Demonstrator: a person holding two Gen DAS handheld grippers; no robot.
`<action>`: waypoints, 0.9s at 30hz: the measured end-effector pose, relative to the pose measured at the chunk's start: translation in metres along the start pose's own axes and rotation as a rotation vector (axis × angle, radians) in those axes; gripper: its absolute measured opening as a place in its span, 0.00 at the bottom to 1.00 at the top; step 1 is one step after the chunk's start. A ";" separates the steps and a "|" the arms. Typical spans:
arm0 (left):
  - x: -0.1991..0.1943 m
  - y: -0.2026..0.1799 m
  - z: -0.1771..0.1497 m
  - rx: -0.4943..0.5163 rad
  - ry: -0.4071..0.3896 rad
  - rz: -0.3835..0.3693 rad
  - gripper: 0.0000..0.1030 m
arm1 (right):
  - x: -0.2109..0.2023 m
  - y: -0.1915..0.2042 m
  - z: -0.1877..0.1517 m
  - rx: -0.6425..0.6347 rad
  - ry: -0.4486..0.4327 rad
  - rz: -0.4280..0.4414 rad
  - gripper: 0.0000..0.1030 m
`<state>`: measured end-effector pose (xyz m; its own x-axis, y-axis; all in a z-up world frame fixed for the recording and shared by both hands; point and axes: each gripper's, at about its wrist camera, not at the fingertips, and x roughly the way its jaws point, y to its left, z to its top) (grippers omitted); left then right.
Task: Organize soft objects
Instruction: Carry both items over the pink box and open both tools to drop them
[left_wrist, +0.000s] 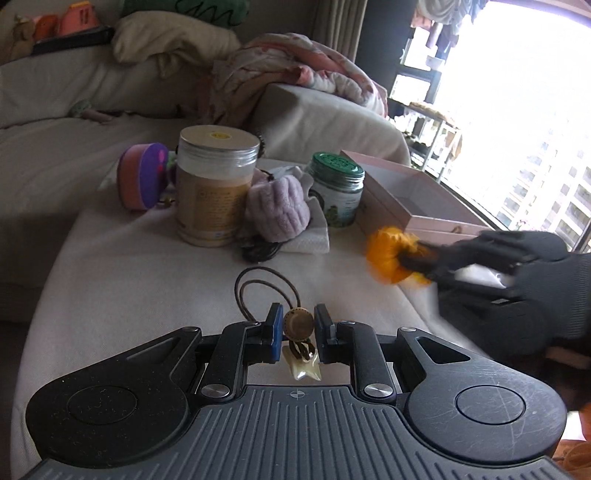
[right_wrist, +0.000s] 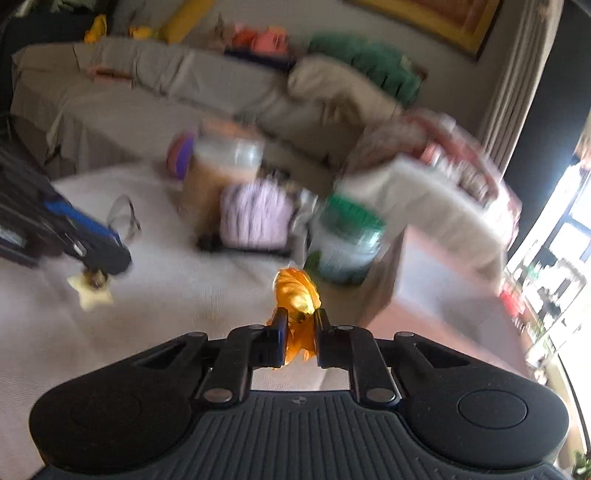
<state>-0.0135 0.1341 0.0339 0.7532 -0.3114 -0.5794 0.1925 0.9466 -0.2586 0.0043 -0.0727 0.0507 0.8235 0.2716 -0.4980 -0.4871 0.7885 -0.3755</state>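
Observation:
My left gripper (left_wrist: 298, 320) is shut on a brown hair tie (left_wrist: 297, 325) with a round bead and a cream star charm, its loops lying on the cloth ahead. It shows from the side in the right wrist view (right_wrist: 99, 271). My right gripper (right_wrist: 300, 320) is shut on an orange scrunchie (right_wrist: 297, 291), held above the cloth; in the left wrist view the scrunchie (left_wrist: 391, 254) is near the pink box (left_wrist: 417, 199). A purple fluffy scrunchie (left_wrist: 277, 212) sits between two jars.
A tall jar with a tan lid (left_wrist: 214, 188), a green-lidded jar (left_wrist: 335, 192), a purple-and-pink sponge-like item (left_wrist: 142, 175) and a black cord (left_wrist: 260, 251) stand on the cloth-covered table. The open pink box is at the right. A sofa with blankets (left_wrist: 295, 74) lies behind.

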 end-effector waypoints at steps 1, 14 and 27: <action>-0.001 -0.003 0.000 0.001 0.001 -0.006 0.20 | -0.013 -0.003 0.002 0.008 -0.028 -0.005 0.08; 0.025 -0.095 0.022 0.201 0.080 -0.265 0.20 | -0.142 -0.106 -0.037 0.236 -0.097 -0.192 0.09; 0.201 -0.151 0.165 0.112 0.197 -0.219 0.22 | -0.112 -0.159 -0.094 0.435 0.010 -0.249 0.09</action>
<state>0.2127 -0.0581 0.0845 0.5517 -0.5087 -0.6609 0.4132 0.8551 -0.3131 -0.0380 -0.2803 0.0925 0.8955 0.0427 -0.4429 -0.1082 0.9864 -0.1237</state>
